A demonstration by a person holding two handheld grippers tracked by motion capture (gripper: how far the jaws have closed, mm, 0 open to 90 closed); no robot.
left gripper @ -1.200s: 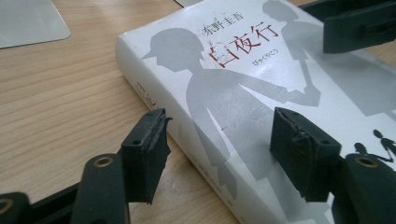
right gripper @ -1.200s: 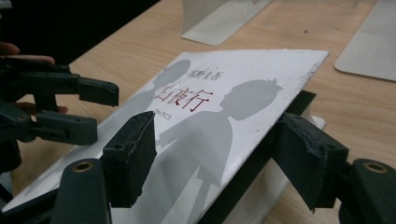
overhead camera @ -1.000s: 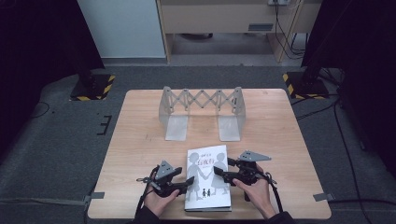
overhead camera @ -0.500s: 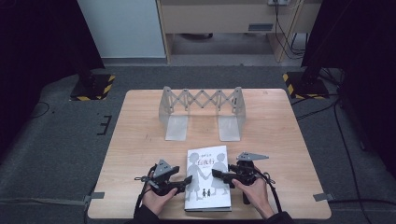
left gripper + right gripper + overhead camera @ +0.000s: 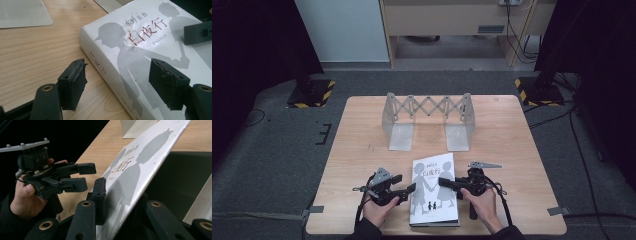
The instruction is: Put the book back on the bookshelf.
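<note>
The book [image 5: 140,50] cover reads 東野圭吾 and 白夜行; spine print unreadable.

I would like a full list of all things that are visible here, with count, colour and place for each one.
book: one, white cover with grey figures, near edge of the table, between the two grippers
expandable book rack: one, grey metal, middle of the table, beyond the book
table: one, light wood, on grey floor
striped stand bases: two, black and yellow, on the floor at the far corners
left gripper: one, black, at the book's left edge, jaws apart, one above the cover, one beside the spine
right gripper: one, black, jaws just closing, gripping the book's cover at its right edge
hands: two, holding the grippers
</note>
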